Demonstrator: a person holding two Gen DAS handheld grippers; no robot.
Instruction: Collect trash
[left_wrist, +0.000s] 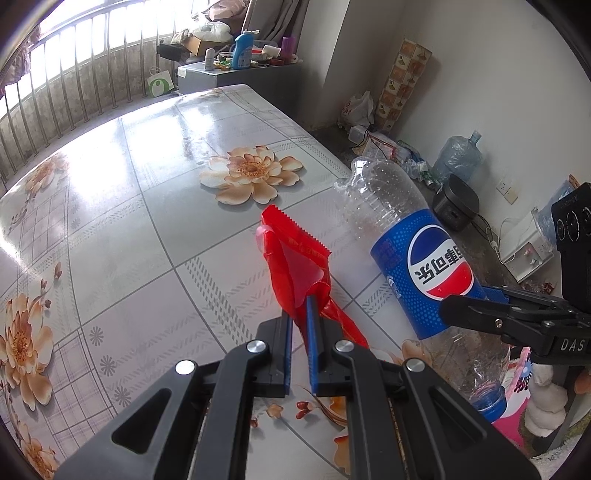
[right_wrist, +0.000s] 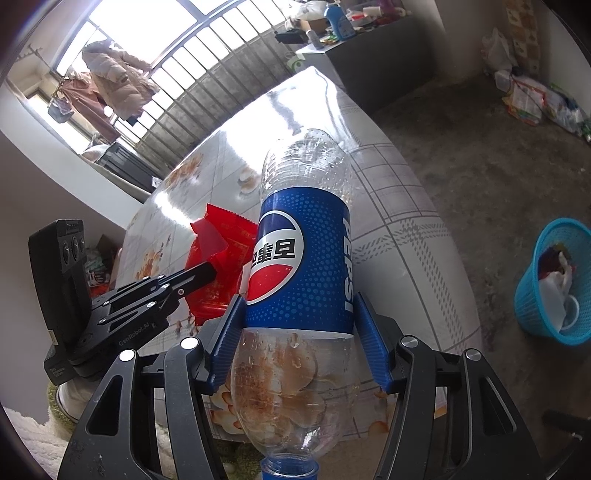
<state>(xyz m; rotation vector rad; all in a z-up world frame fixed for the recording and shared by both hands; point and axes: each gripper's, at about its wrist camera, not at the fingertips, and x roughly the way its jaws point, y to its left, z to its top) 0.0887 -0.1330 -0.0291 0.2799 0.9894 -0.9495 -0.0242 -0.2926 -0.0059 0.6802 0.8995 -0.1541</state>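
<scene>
On my left side, my left gripper (left_wrist: 300, 317) has its jaws almost fully closed, and between them they pinch a red wrapper (left_wrist: 291, 254) with a zigzag edge; the wrapper stands up out of the blue pads, above the surface (left_wrist: 147, 177), which has a glossy cover printed with orange flowers and grey squares. In the right wrist view I see the same wrapper (right_wrist: 218, 251) just left of the bottle and partly behind it, with the left gripper (right_wrist: 207, 275) coming to it from the lower left. To the right of the wrapper is the plastic bottle (left_wrist: 413, 243), empty and clear, with a blue Pepsi label; it is held upside down, its blue cap toward me and its base pointing away. My right gripper (right_wrist: 303, 332) has the jaws about half open, and the blue pads press the bottle (right_wrist: 303, 258) from both sides at the lower edge of the label, so the bottle is firmly held above the near edge of the surface. Further right, on the grey floor and well apart from the surface, stands a blue basket (right_wrist: 532, 291) with some trash inside; I see white and dark red pieces there but I cannot tell what they are
</scene>
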